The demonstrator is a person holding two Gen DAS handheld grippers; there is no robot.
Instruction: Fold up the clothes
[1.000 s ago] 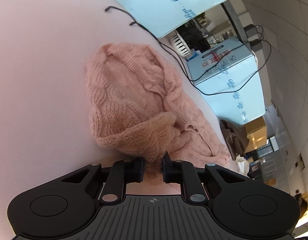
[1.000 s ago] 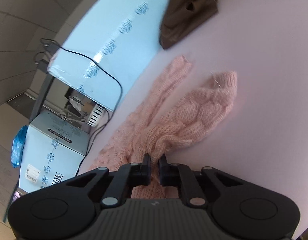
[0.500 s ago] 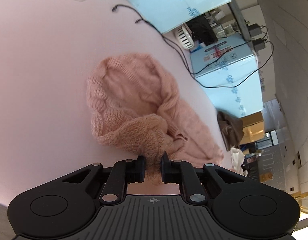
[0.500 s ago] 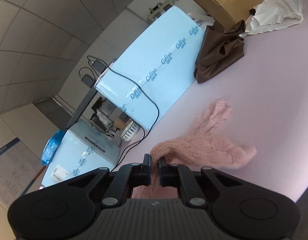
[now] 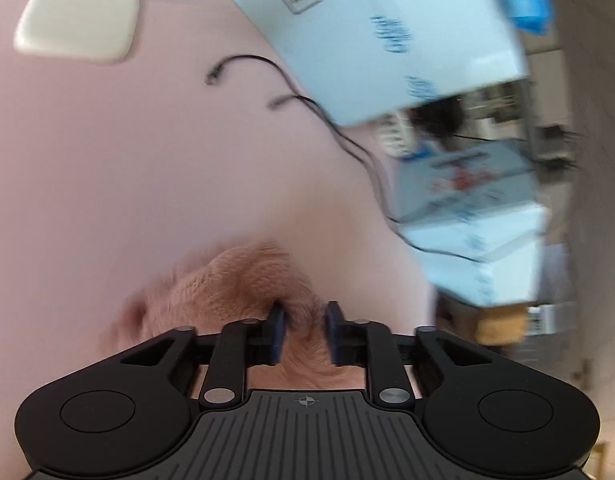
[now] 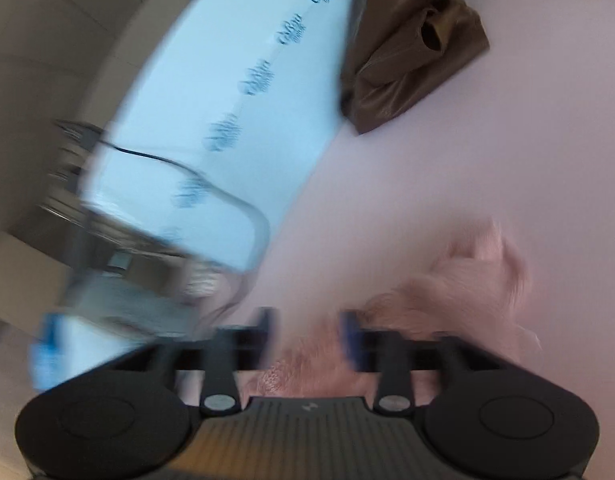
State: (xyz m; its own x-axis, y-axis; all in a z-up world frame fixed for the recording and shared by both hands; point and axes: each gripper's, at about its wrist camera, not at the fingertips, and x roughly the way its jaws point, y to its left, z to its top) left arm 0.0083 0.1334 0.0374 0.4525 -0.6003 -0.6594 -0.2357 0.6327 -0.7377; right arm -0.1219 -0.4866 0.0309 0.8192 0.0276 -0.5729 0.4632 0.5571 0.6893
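Observation:
A pink knitted sweater [image 5: 227,284] lies bunched on the pale pink table [image 5: 127,160], blurred by motion. My left gripper [image 5: 303,336] is partly open, with sweater fabric still between its fingers but not clamped. In the right wrist view the sweater [image 6: 459,288] lies just ahead and to the right. My right gripper [image 6: 307,336] is open, with pink fabric below the gap between its fingers. Both views are blurred.
A white flat pad [image 5: 77,20] lies at the far left. Black cables [image 5: 307,104] run across the table to light blue boxes [image 5: 407,32]. A brown garment [image 6: 411,44] lies crumpled at the back beside a long blue box [image 6: 235,104].
Both grippers were shut on the sweater and lifted it; now both have opened and let it go. The sweater has dropped into a heap close to the fingers. Both cameras are moving fast.

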